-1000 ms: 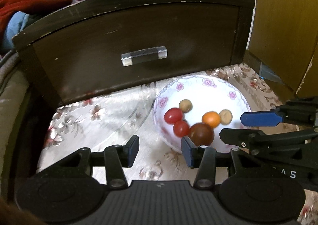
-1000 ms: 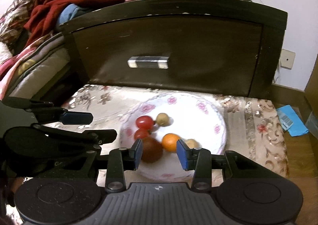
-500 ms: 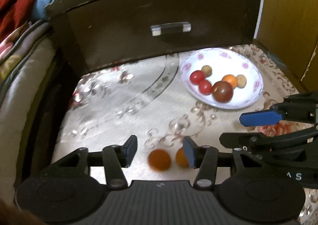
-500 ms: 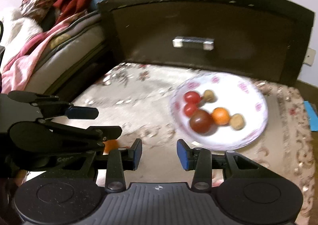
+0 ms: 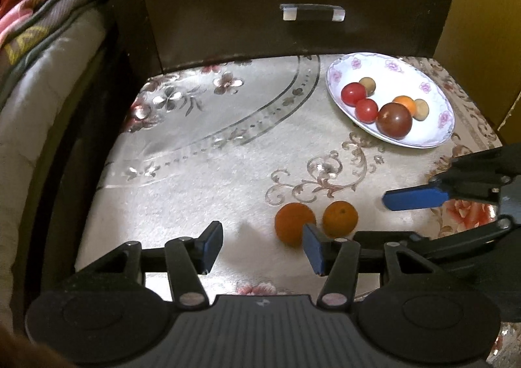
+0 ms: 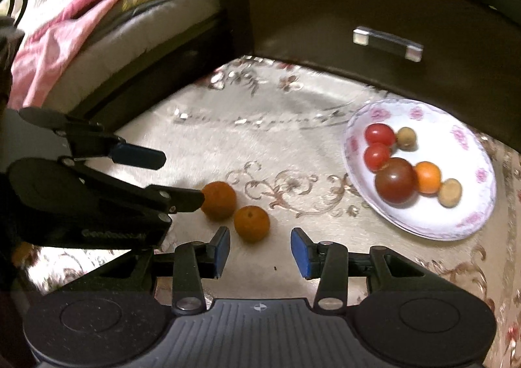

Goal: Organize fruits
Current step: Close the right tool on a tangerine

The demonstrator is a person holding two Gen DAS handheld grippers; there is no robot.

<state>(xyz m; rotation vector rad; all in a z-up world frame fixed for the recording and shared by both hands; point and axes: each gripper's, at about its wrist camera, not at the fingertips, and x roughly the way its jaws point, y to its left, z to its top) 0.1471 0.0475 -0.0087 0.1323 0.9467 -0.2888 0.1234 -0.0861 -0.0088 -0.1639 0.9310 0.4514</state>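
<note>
With both the left gripper (image 5: 260, 246) and right gripper (image 6: 259, 251) spread wide and empty, best to centre on the nearer of two oranges (image 6: 252, 224) lying loose on the cloth short of the floral plate (image 6: 469, 221), closing gently to avoid rolling.

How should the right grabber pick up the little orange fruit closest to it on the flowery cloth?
Come straight down with the open right gripper, closing across the widest middle of the nearer round orange fruit. Pinch front to back, probably: the other orange fruit sits close on its left, leaving little finger room there.
</note>
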